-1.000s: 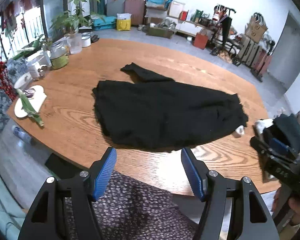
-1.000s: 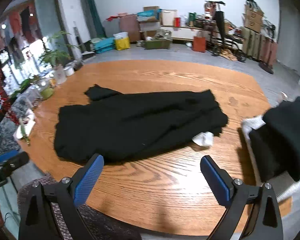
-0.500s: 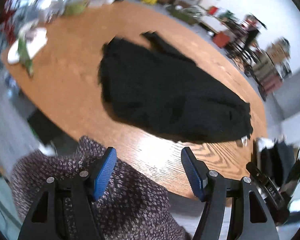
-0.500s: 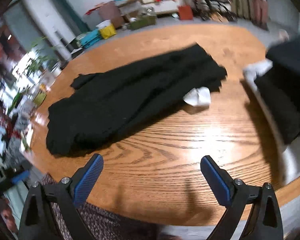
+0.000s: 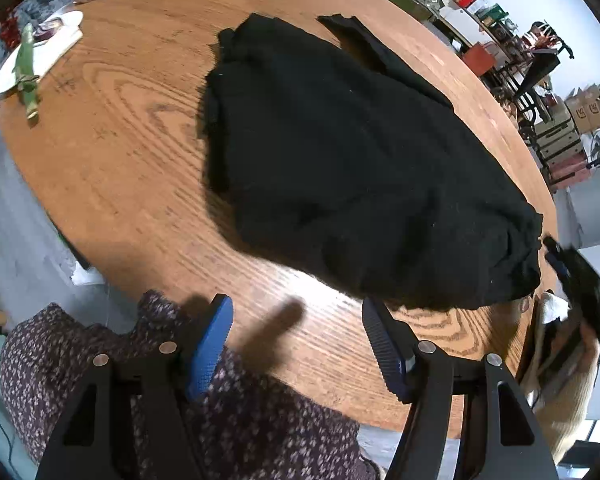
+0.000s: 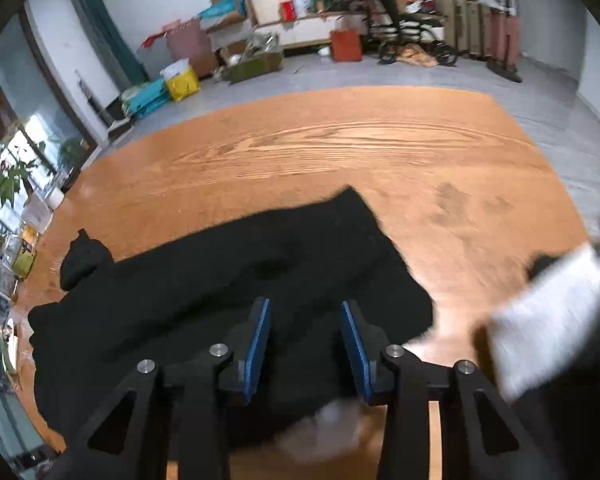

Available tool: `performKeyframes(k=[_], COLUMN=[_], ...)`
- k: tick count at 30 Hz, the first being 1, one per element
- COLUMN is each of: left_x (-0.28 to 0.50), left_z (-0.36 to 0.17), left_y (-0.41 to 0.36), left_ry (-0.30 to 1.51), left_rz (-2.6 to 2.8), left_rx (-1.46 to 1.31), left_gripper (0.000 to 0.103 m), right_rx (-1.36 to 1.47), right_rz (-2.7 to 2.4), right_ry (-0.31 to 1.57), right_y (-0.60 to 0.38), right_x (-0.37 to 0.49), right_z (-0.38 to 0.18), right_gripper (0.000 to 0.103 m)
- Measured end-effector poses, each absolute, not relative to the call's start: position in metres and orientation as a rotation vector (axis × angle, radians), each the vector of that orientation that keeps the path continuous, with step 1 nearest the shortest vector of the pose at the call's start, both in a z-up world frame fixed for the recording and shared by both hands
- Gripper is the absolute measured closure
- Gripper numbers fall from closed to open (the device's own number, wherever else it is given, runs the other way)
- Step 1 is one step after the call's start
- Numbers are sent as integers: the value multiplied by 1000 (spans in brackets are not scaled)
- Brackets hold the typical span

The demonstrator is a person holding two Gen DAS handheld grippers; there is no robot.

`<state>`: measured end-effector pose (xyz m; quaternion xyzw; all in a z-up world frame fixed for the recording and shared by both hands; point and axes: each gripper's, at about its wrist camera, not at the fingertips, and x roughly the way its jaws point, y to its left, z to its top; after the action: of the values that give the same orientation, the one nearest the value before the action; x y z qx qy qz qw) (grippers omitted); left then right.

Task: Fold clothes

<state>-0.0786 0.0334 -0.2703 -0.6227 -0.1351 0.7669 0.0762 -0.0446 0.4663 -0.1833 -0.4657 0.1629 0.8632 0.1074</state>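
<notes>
- Right gripper [image 6: 304, 340] has dropped in over the black garment's [image 5: 359, 168] right end, jaws narrower but apart.
- Garment's spread rumpled across the wooden table [image 5: 132, 128].
- Left gripper [image 5: 296, 344] hangs wide apart at the near edge.

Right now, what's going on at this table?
A person holds a gripper in each hand over a black garment spread on a wooden table, to fold it. The right gripper is over the garment's near edge, fingers partly open with nothing pinched. The left gripper is open at the table's edge, short of the cloth.
</notes>
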Motion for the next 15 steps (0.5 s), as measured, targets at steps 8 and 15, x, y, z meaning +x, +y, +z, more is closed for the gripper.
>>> performKeyframes(k=[8, 15], left_x=[-89, -95], left_z=[-275, -278], left_y=[48, 51], left_ry=[-390, -431], left_rz=[2243, 2205], left_rx=[-1852, -1828], left_gripper=[35, 35], right_rx=[-1479, -1425], right_rz=[2544, 2497], right_ry=[370, 703], right_y=[440, 454], right_x=[-114, -88], right_z=[-220, -201], right_gripper=[54, 27])
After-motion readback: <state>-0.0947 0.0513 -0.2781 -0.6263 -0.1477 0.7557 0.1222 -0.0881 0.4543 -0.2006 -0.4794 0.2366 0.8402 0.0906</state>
